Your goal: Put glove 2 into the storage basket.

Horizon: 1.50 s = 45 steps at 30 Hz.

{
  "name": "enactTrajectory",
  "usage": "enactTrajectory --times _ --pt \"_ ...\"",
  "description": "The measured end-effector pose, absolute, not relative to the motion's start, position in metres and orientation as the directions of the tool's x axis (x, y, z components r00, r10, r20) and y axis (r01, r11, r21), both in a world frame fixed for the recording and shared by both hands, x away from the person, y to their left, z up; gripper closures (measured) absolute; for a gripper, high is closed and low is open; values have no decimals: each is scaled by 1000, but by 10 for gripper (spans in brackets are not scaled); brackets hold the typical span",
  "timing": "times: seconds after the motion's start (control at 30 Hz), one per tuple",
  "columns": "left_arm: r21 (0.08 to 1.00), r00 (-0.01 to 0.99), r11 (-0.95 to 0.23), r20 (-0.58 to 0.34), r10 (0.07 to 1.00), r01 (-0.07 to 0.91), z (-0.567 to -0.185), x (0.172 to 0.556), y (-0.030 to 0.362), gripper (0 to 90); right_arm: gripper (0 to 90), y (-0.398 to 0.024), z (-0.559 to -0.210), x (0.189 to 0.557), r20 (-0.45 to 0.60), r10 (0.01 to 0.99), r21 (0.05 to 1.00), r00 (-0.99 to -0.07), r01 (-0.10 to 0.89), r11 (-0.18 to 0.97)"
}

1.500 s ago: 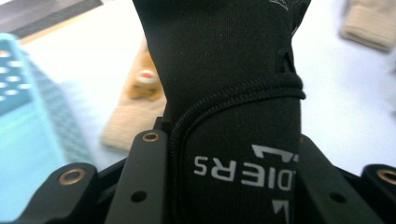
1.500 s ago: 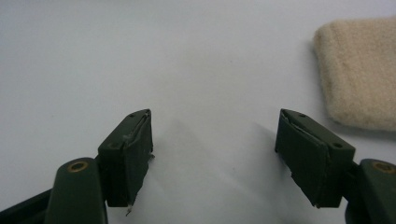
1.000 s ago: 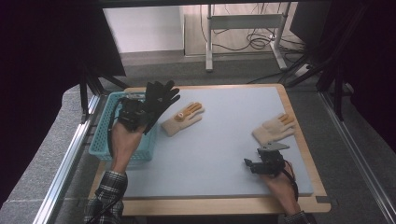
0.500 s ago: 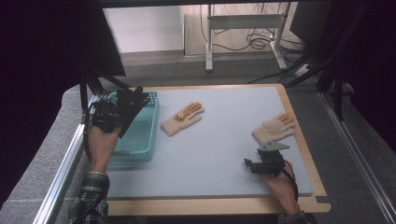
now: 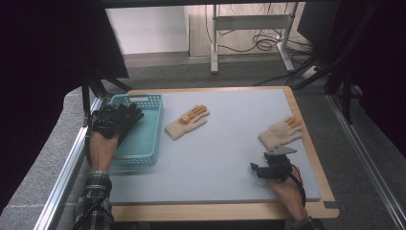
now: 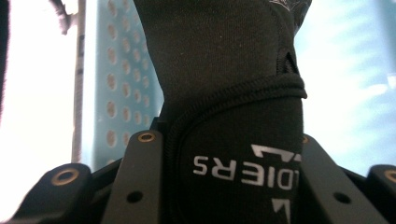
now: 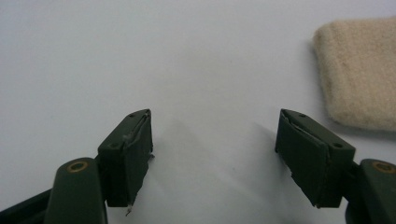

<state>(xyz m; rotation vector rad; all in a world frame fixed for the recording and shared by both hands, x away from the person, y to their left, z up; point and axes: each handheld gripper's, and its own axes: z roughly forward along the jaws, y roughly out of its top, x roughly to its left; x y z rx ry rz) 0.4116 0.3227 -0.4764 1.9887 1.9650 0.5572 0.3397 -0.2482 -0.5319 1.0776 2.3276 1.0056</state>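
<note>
My left gripper (image 5: 112, 122) has its jaws squeezed tight on a black glove (image 6: 233, 93). I see white letters on the cuff of that glove, right between the jaws. I hold the glove over the left edge of the blue basket (image 5: 143, 139), which sits on the left side of the counter (image 5: 215, 158). My right gripper (image 7: 212, 156) rests low over the bare counter with its jaws wide apart and nothing in them. A tan glove (image 7: 359, 70) lies just beside it. Another tan glove (image 5: 186, 121) lies near the basket.
</note>
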Motion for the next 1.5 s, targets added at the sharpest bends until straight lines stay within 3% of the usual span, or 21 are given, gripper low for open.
enactTrajectory --times 0.23,0.37,0.5,0.73,1.07,1.5 --pt "431 -21 -32 117 993 902 -489 420 324 623 268 -248 -532 340 -43 774 741 -631 499 449" --pt "414 7 -85 185 983 906 -492 424 319 482 268 -248 -532 340 -44 774 742 -632 499 449" --pt "391 51 -126 197 979 912 -492 426 316 256 268 -248 -532 340 -44 774 741 -631 499 449" --pt "370 103 -150 143 984 917 -485 423 315 69 268 -248 -532 340 -44 774 741 -632 499 449" --pt "493 138 -96 -50 989 865 -469 408 327 29 267 -248 -532 340 -45 774 741 -632 498 449" --pt "617 258 -151 -88 962 772 -461 388 307 26 267 -248 -532 340 -46 774 741 -631 498 450"
